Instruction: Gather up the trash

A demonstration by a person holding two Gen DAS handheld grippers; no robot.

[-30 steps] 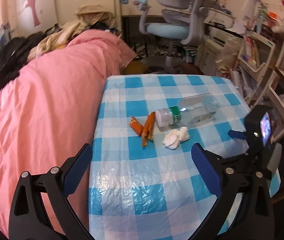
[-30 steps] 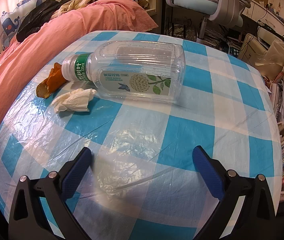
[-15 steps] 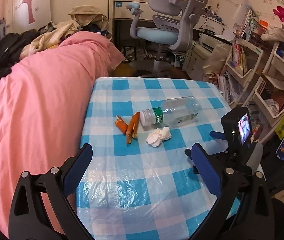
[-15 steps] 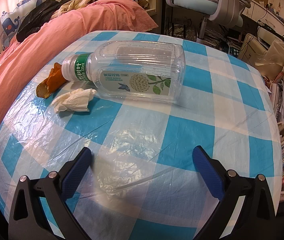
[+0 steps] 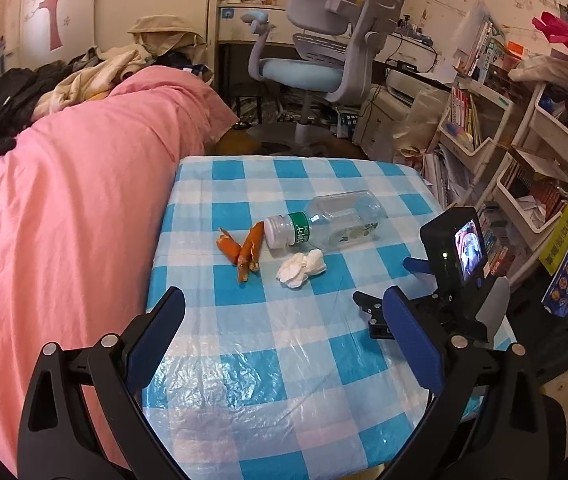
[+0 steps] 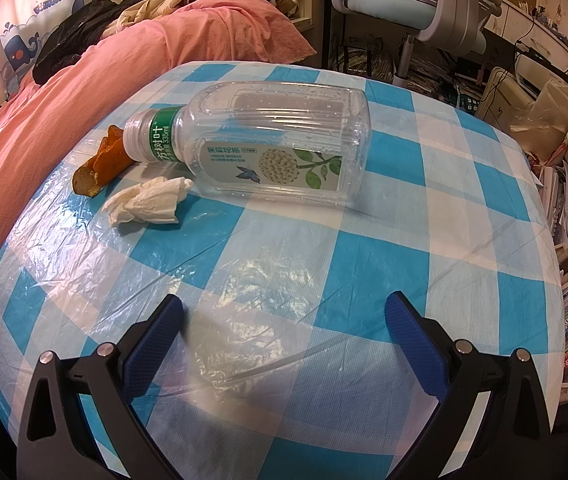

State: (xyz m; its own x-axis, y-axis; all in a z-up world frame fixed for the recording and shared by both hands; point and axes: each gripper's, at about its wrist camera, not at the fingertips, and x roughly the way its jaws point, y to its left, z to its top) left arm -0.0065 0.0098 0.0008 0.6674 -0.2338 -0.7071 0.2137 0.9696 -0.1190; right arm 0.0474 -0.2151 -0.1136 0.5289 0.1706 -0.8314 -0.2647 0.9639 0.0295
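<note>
The left tongs hang above the near left part of the worktop, released, blue pads wide apart with nothing between them. The right tongs sit low over the near middle of the worktop, likewise spread and empty; in the left view they show at the near right edge, their camera screen lit.

Beyond both lies the trash, grouped left of centre. The tissue is nearest, crumpled, just in front of the bottle's neck. The bottle lies on its side, cap to the left, base to the right, clear and seemingly empty. The peel, orange and curled, lies left of the cap; the right view shows it as one lump partly behind the cap, while the left view shows two or three separate strips just beside the cap, whether touching it I cannot tell.

The left view also shows the whole worktop outline, which the right view does not. Checked plastic between tongs and trash is bare. The worktop's left edge butts against a pink bed; shelves stand close on the right; a chair stands past the far edge.
</note>
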